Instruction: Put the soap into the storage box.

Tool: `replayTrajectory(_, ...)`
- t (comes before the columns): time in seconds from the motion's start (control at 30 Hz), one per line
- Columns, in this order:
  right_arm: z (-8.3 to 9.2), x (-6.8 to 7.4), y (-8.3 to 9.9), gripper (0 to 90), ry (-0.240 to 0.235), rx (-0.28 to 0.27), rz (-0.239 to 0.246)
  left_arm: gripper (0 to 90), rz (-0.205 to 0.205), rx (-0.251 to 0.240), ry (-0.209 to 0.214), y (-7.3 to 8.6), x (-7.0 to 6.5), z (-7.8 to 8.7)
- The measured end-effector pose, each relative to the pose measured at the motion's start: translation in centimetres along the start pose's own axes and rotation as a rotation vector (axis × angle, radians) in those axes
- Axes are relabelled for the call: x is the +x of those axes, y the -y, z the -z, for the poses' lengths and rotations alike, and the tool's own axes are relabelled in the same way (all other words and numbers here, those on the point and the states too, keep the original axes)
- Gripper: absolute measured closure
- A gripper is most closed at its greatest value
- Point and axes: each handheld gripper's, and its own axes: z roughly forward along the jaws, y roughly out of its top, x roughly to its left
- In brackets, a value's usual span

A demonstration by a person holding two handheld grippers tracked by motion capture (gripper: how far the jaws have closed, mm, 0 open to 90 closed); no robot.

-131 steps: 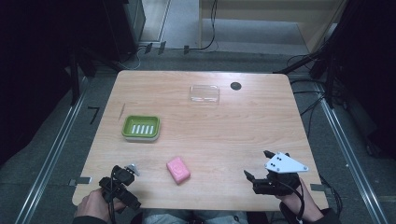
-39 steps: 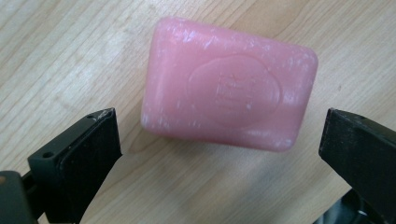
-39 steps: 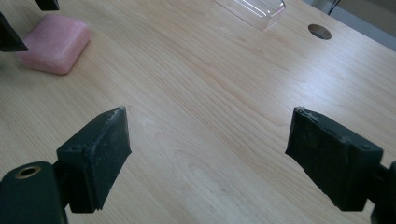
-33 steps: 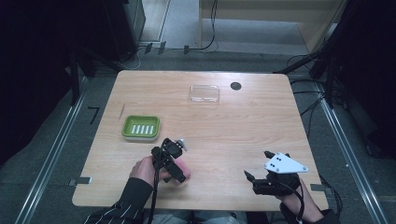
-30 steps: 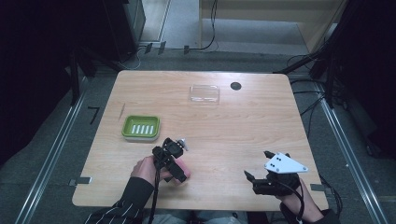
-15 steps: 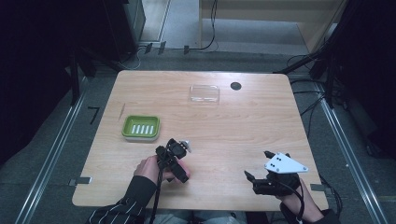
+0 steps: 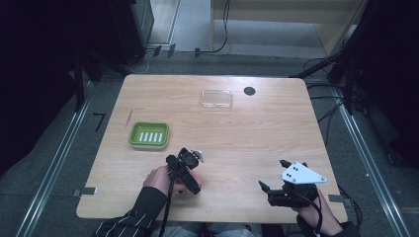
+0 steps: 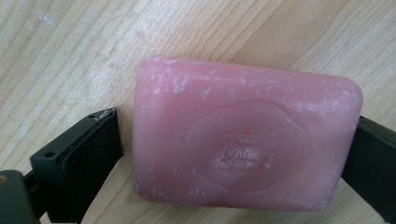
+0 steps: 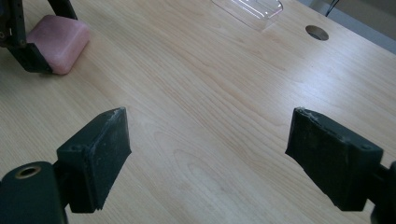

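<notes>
Two grippers over the wooden table [image 7: 257,128], one in each hand of a seated person in a striped sleeve [image 7: 133,217].

Left gripper [image 7: 187,173]: at about 7 o'clock on the table, near the front edge. Its jaws stand on either side of a pink soap bar [image 8: 243,140]. In the left gripper view the right jaw meets the bar's short end; the left jaw sits just beside the other end, a thin gap showing. Whether the bar is truly pinched I cannot tell. The bar lies flat on the wood, stamped oval face up, surface scuffed white.

Right gripper [image 7: 281,190]: at about 5 o'clock, low over the table, grey three-cornered plate on top. Jaws spread wide, nothing between them but bare wood. From its camera the soap bar shows at 10 o'clock, with the other gripper's jaws around it.

Surface: pale wood grain, a round dark cable hole [image 7: 249,91] near the far edge at 1 o'clock. Room is dim; dark floor, metal rails either side, cables [image 7: 222,29] trailing behind the table.

Containers: green soap dish [image 7: 149,135] at 9 o'clock, slotted white insert inside, no soap in it. Clear plastic lid [image 7: 216,98] at 12 o'clock, lying flat, just left of the hole.
</notes>
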Motion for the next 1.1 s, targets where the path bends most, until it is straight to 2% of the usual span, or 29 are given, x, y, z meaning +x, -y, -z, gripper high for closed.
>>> replayTrajectory(0.33, 0.04, 0.01, 0.02, 13.8, 0.001, 0.0, -0.007, 13.0, -0.011, -0.022, -0.037, 0.0, -0.52, 0.35)
replayTrajectory(0.83, 0.03, 0.01, 0.03, 13.8, 0.001, 0.003, -0.006, 13.6, -0.005, -0.012, -0.038, 0.1, -0.41, 0.41)
replayTrajectory(1.1, 0.06, -0.06, 0.06, 13.8, 0.0, 0.0, -0.004, 13.6, 0.013, -0.007, -0.041, 0.43, 0.03, 0.61)
